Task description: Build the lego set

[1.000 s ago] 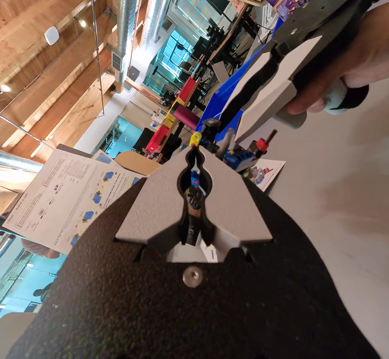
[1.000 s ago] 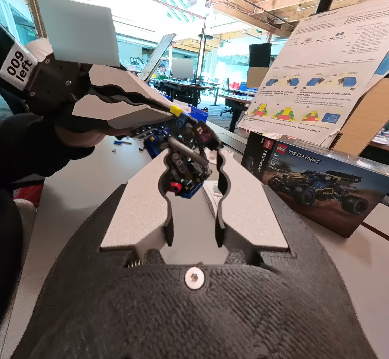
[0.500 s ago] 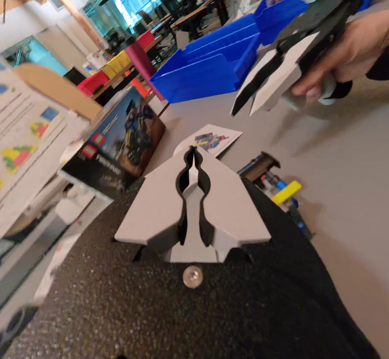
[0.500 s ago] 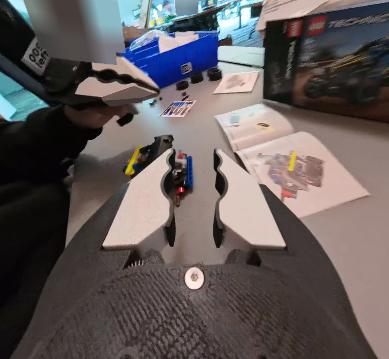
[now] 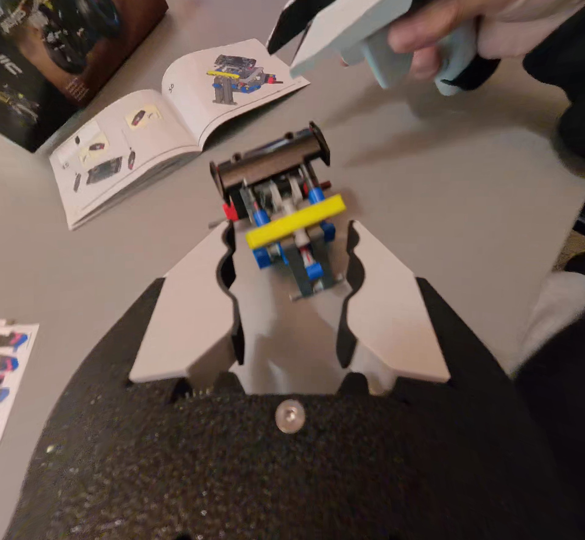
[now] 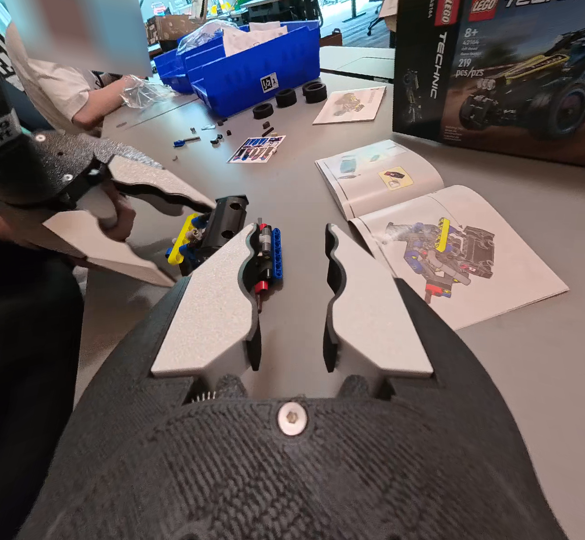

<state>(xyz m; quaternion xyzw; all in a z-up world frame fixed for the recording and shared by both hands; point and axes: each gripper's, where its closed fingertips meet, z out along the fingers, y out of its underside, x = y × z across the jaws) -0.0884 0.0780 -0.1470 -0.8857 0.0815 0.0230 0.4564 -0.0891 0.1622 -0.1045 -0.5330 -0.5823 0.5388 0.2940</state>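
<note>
Since a sec ago the brick-built chassis assembly has gone from up in the air between both tools to lying on the grey worktop. Left hand-held gripper now gapes wide w/ the yellow-beam end between its fingers, pads not pressing. Right hand-held gripper is apart too, nothing in it, hovering by the blue-beam end. Model looks light, rigid plastic, but pinned bits could prob pop off. I'd grab the black block end, not the thin axles.

Both the left hand-held gripper and right hand-held gripper hang over the table, jaws apart, gripping nothing.
</note>
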